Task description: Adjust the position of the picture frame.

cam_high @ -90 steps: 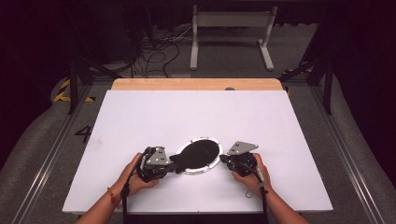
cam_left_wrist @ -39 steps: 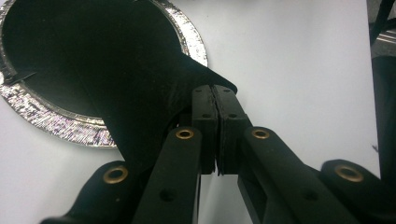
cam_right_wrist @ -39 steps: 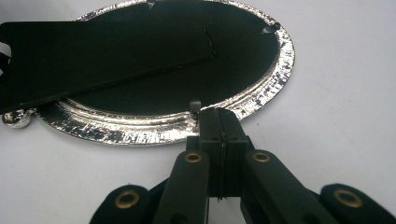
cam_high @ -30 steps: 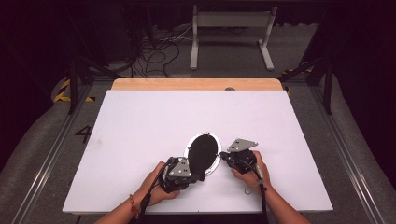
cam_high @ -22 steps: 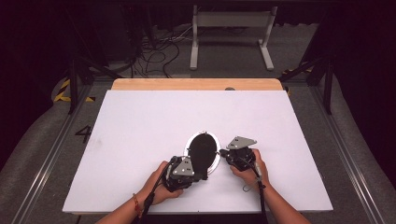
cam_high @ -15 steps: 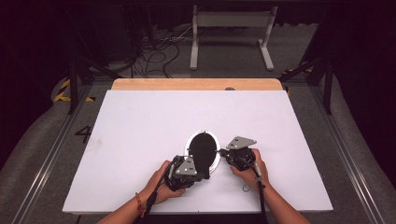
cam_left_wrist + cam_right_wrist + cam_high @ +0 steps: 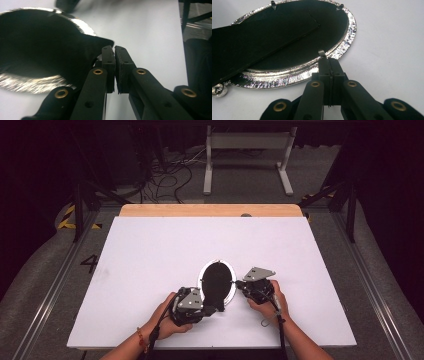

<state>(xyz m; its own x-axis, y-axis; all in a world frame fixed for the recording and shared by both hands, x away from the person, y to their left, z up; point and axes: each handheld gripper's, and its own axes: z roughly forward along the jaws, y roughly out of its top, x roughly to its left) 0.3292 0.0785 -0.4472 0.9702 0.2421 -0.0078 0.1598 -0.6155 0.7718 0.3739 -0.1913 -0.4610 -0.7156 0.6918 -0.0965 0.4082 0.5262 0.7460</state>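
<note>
Near the table's [image 7: 150, 250] front edge, oval frame [image 7: 218, 282] sits btwn your grippers: left gripper [image 7: 212, 309] pinches its black stand flap [image 7: 96, 43], right gripper [image 7: 239, 284] pinches a rim clip [image 7: 322, 53].

One oval silver frame [image 7: 218, 282] just ahead of the jaws – one black stand flap [image 7: 262, 35] on it, three small clips [image 7: 322, 53], two grippers.

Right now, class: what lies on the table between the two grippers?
In the high view, the oval silver picture frame, lying black back up, sits between the left gripper and the right gripper; both reach its edge.
</note>
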